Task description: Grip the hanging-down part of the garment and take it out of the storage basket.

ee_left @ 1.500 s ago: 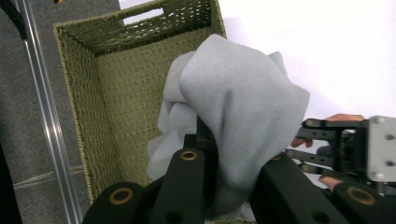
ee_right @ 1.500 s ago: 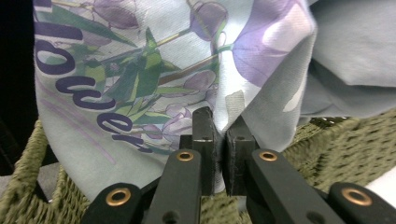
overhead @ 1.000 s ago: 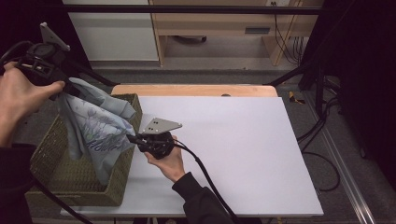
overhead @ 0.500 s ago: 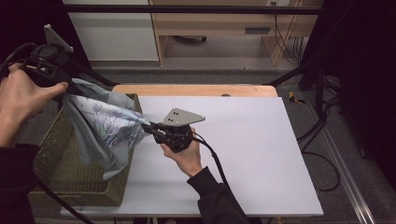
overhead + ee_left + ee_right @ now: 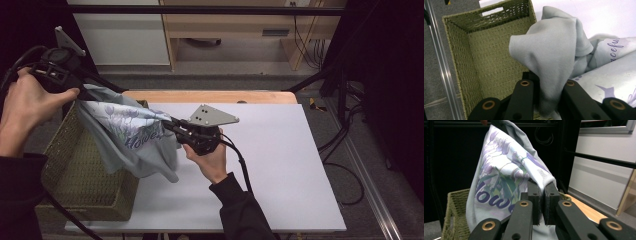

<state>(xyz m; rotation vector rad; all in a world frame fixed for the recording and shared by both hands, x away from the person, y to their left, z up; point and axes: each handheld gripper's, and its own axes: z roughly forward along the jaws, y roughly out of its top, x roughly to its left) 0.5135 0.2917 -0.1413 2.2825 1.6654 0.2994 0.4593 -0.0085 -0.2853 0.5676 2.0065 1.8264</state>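
A pale grey T-shirt with a purple flower print hangs stretched between both grippers, above the green woven basket. My left gripper is up at the far left, over the basket's back edge, shut on one part of the shirt. In the left gripper view the grey fabric is pinched between the black jaws of the left gripper. My right gripper points left over the table's left side, shut on the shirt's edge. The right gripper clamps printed cloth.
The basket stands at the table's left front; its inside looks bare. A white tabletop stretches to the right, with a wooden strip along its back. A cable trails from the right gripper across the table. Dark stands and cables are at the right.
The right gripper has risen and moved right, away from the basket, drawing the shirt up and spreading it out. The left hand has hardly moved.
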